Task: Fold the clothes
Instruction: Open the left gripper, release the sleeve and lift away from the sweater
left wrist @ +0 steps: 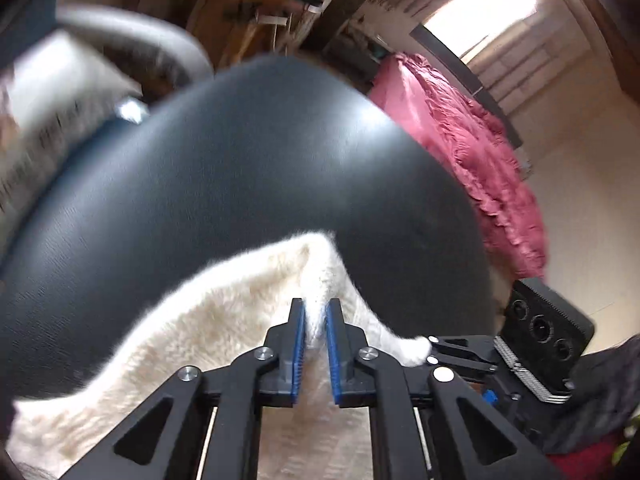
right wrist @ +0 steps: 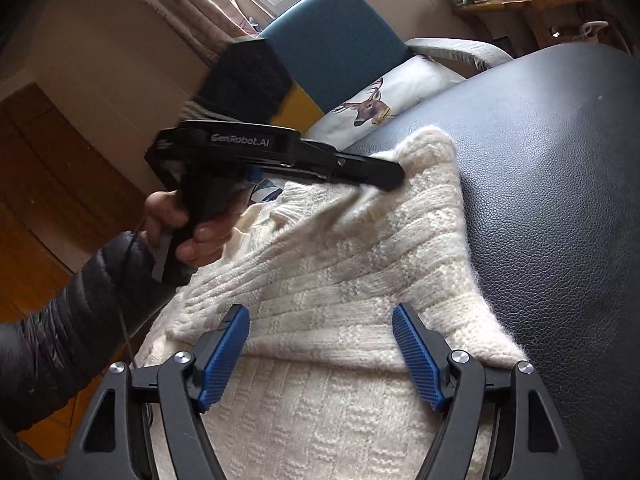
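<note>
Sweater (right wrist: 352,280) lengthwise away across black seat (right wrist: 560,200); left tongs (left wrist: 316,320) pinching its far corner, right tongs (right wrist: 320,320) released

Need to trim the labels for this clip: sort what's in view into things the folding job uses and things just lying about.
In the job:
white knit sweater
left gripper, pinching a fold of the sweater
right gripper, jaws open over it
dark leather surface under it

Lying about:
deer-print cushion
blue chair
pink bedding

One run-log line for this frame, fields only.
left gripper: shut on white knit sweater corner | right gripper: open above sweater, not gripping | surface: black leather seat | fold: in progress
</note>
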Demonstrator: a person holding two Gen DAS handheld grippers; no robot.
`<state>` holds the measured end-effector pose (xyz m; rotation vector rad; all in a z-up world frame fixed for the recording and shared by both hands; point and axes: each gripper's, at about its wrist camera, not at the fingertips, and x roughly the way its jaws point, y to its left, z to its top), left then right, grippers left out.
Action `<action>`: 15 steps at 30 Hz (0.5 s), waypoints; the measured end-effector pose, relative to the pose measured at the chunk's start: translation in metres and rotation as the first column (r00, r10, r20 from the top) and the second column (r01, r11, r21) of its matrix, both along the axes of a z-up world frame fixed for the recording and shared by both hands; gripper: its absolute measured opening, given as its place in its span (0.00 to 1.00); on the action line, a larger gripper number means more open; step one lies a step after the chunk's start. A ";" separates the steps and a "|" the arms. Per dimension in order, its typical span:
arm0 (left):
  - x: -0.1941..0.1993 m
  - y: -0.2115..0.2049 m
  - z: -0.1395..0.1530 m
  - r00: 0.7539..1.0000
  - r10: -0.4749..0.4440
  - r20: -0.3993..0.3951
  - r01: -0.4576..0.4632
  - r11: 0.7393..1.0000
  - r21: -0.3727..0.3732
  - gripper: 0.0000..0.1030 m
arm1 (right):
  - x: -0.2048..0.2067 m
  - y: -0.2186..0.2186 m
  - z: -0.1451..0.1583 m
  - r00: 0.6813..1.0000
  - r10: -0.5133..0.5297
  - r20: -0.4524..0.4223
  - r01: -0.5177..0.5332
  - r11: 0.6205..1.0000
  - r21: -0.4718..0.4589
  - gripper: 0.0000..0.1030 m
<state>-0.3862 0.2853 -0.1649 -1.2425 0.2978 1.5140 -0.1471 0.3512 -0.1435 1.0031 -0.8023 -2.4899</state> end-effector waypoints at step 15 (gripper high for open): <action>0.043 -0.128 0.035 0.832 0.540 0.130 -0.553 0.824 0.119 0.22 | 0.000 -0.007 0.003 1.000 -0.009 0.012 0.008 0.996 0.087 0.73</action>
